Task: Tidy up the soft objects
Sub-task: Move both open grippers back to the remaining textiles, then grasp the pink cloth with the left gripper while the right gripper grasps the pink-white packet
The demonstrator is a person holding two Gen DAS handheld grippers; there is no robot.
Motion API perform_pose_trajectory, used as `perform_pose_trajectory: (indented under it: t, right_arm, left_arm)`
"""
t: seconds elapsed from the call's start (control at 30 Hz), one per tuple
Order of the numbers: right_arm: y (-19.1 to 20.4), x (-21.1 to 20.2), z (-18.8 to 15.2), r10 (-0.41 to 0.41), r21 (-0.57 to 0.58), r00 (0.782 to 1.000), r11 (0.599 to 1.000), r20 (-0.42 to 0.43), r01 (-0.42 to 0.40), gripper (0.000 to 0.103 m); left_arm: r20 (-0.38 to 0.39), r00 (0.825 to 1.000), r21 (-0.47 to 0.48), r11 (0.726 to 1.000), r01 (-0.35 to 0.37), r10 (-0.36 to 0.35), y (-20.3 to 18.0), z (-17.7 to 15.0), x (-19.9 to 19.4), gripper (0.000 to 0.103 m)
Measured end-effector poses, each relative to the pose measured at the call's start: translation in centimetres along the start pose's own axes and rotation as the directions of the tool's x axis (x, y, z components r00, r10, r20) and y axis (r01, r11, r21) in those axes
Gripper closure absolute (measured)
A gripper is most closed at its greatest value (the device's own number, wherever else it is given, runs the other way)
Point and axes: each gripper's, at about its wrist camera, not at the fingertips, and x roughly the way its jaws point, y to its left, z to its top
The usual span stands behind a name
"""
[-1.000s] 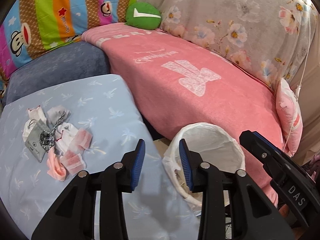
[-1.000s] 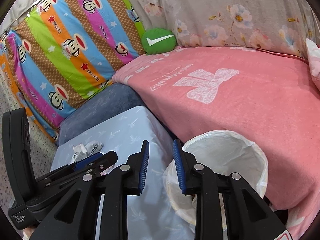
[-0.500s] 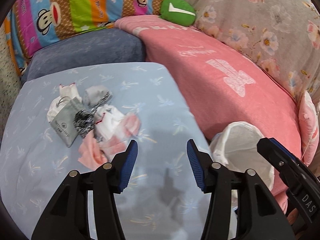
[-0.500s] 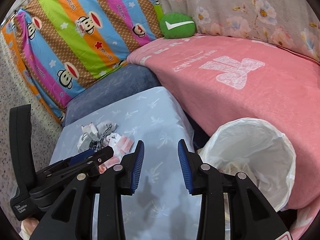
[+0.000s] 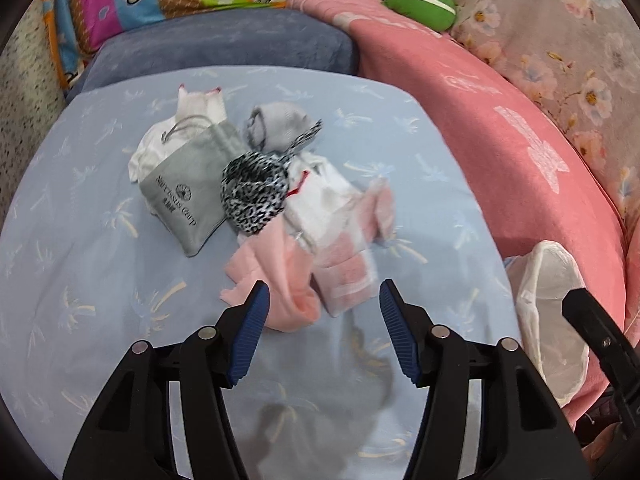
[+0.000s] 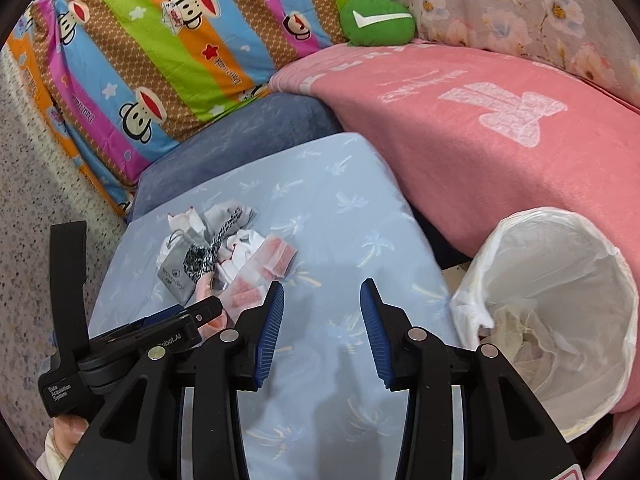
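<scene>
Opening, both empty, left tool [image 5: 324,302], right tool [image 6: 322,304], one grey pouch [image 5: 188,196], one lined bin [image 6: 560,312].

surface: light-blue cushion [image 5: 100,280] | on it: heap of socks [image 5: 280,216], grey pouch [image 5: 188,196]

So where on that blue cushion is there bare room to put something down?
Bare room: the near strip of the blue cushion in front of the pile, and the stretch between pile and white bin. Crowded: the middle, where socks and a grey pouch overlap.
</scene>
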Motion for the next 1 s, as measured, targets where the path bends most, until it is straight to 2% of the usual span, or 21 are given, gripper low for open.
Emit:
perform_pose_trajectory:
  t: [0.27,0.37,0.43,0.53,0.67,0.77,0.87,1.0]
  right_arm:
    - [2.0,3.6,-0.4,0.013,-0.02,0.998,1.0,-0.055,-0.014,0.063]
    - [2.6,4.8,-0.4,0.016,-0.032,0.997,0.999,-0.07,-0.019,0.063]
    - [3.1,5.6,-0.3,0.02,-0.036,0.996,0.999,-0.081,-0.023,0.063]
    - [3.9,6.8,-0.1,0.033,-0.039,0.995,0.999,-0.099,-0.037,0.063]
    - [5.1,8.5,0.1,0.049,-0.05,0.992,0.997,-0.12,-0.055,0.063]
    - [6.1,9.9,0.3,0.058,-0.049,0.989,0.997,-0.139,-0.066,0.063]
    - [6.9,11.5,0.3,0.064,-0.041,0.985,0.997,-0.16,-0.071,0.054]
    - [7.5,13.3,0.1,0.057,-0.032,0.981,0.997,-0.184,-0.064,0.052]
  left_arm:
    - [-0.052,0.998,-0.051,0.998,0.025,-0.028,2.2,0.4,2.6,0.051]
    - [-0.073,0.995,-0.072,0.995,0.069,-0.075,3.0,0.3,3.1,0.071]
    - [-0.079,0.992,-0.079,0.993,0.092,-0.098,3.4,0.3,3.2,0.088]
    - [-0.074,0.989,-0.084,0.989,0.118,-0.125,4.2,0.1,2.7,0.097]
    - [-0.051,0.989,-0.108,0.985,0.132,-0.138,5.6,0.0,1.7,0.098]
    - [-0.04,0.992,-0.114,0.987,0.117,-0.122,6.3,0.0,1.4,0.099]
    - [-0.031,0.994,-0.115,0.988,0.101,-0.105,6.8,0.0,1.1,0.099]
    - [-0.028,0.996,-0.11,0.991,0.08,-0.084,6.9,0.2,1.1,0.099]
